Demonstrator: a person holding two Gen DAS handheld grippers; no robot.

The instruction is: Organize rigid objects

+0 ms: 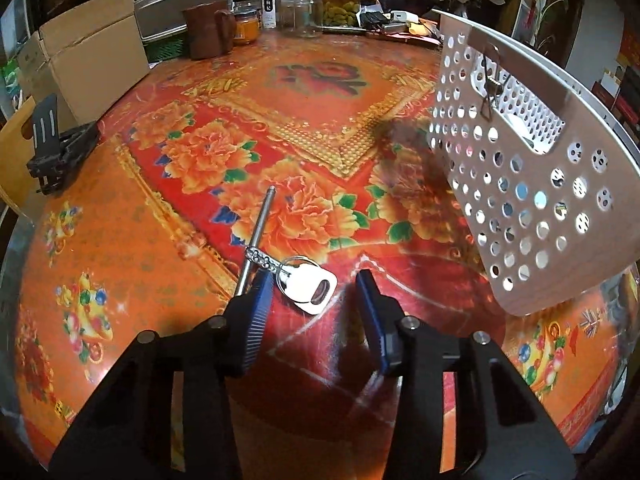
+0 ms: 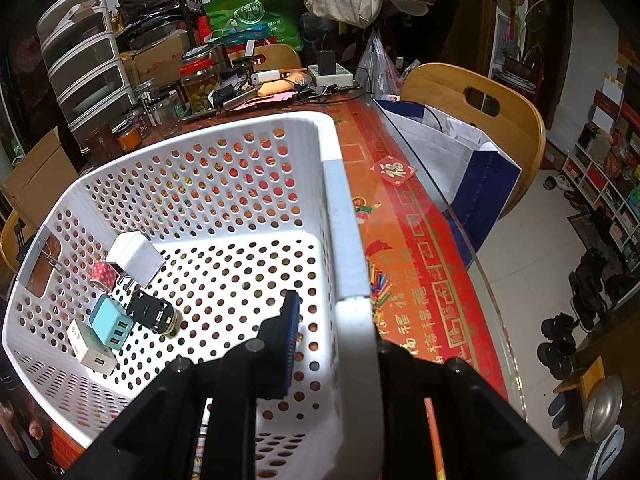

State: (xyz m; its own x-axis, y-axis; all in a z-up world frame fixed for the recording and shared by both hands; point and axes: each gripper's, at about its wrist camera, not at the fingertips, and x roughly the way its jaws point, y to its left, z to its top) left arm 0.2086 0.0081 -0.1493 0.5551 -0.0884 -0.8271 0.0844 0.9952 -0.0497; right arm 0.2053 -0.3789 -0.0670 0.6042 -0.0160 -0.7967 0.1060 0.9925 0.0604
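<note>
A silver key (image 1: 310, 288) on a ring, chained to a thin metal rod (image 1: 258, 232), lies on the flowered tablecloth. My left gripper (image 1: 314, 286) straddles it, open; the left pad is at the ring and the right pad stands apart. A white perforated basket (image 1: 520, 200) stands tilted at the right. My right gripper (image 2: 334, 312) is shut on the basket's rim (image 2: 344, 240), one finger inside and the other hidden outside. Inside lie a white charger (image 2: 134, 258), a light-blue charger (image 2: 110, 326), a black adapter (image 2: 150, 310) and a red dotted tape roll (image 2: 102, 274).
A cardboard box (image 1: 88, 60), a brown jug (image 1: 208, 32) and jars (image 1: 340, 0) line the far edge. A black clamp-like object (image 1: 56, 148) sits at the left edge. A wooden chair (image 2: 480, 120) stands beyond the glass table edge (image 2: 460, 220).
</note>
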